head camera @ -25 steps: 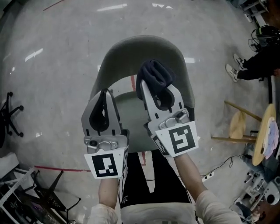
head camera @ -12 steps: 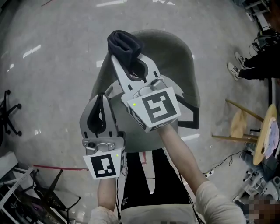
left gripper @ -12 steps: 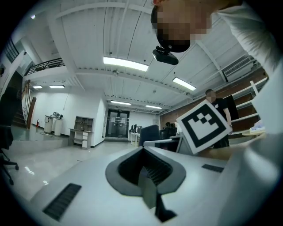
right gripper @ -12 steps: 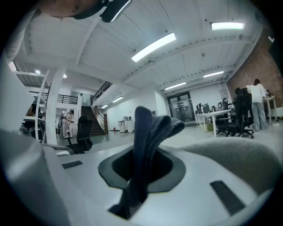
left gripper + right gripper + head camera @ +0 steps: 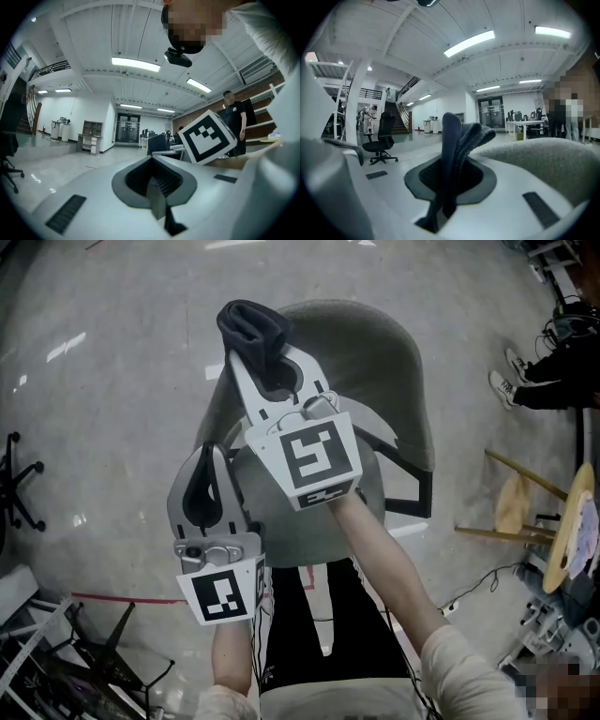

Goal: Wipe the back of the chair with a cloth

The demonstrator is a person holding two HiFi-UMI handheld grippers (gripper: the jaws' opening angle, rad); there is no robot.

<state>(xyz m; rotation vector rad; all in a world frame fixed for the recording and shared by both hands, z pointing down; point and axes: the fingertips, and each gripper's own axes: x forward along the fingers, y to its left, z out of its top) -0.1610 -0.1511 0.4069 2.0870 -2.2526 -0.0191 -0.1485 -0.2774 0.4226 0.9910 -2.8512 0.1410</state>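
A grey-green chair [image 5: 398, 352] stands below me, its curved back at the top. My right gripper [image 5: 258, 354] is shut on a dark blue cloth [image 5: 249, 326] and reaches up and left, so the cloth lies at the left end of the back's top edge. In the right gripper view the cloth [image 5: 457, 140] sticks up between the jaws of the right gripper [image 5: 449, 185], with the fuzzy chair back [image 5: 543, 161] just to the right. My left gripper [image 5: 208, 457] hangs over the seat's left side, shut and empty; the left gripper view shows the left gripper [image 5: 153, 185] with its jaws together.
A wooden stool [image 5: 511, 507] and a round wooden tabletop [image 5: 570, 531] stand to the right. A seated person's legs [image 5: 539, 381] show at the upper right. An office chair base [image 5: 21, 486] is at the left, a black stand [image 5: 103, 662] at the lower left.
My right gripper has swept the cloth leftward along the chair back, from its middle to its left end. The left gripper has barely moved.
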